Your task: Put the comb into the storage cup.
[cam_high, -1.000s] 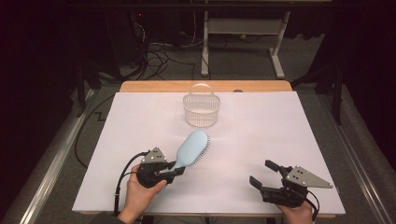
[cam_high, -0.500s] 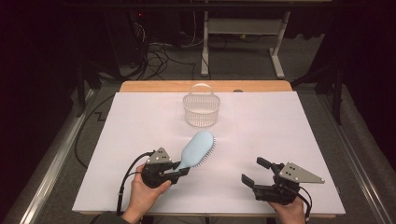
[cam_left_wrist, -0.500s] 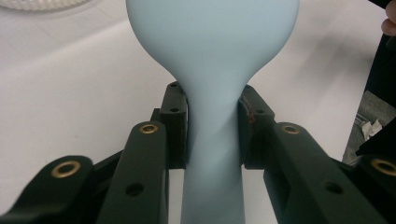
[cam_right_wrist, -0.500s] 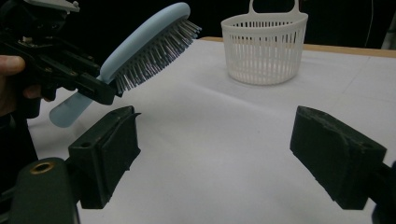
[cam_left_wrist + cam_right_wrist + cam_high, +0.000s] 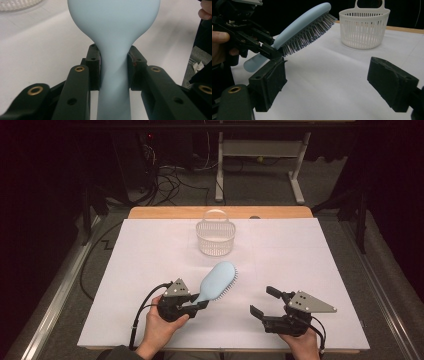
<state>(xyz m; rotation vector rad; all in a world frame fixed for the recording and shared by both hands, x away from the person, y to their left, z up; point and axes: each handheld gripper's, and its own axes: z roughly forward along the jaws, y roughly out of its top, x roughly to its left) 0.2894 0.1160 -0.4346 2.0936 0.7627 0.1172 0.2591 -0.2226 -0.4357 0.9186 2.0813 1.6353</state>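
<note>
From the high view, the left gripper (image 5: 202,304) is clamped on the handle of the light blue plastic hairbrush (image 5: 218,280), lifted near the tabletop's front edge; the white plastic basket (image 5: 216,238) waits near the back edge. In the left gripper view, both pads squeeze the handle. In the right gripper view, the right gripper (image 5: 334,82) gapes wide, holding nothing. I think the pick-up is done and the carry to the basket is left.

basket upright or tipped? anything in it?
Upright: the white basket stands on its base with its handle loop on top in the right gripper view. Contents: cannot tell; nothing shows through the slats.
</note>
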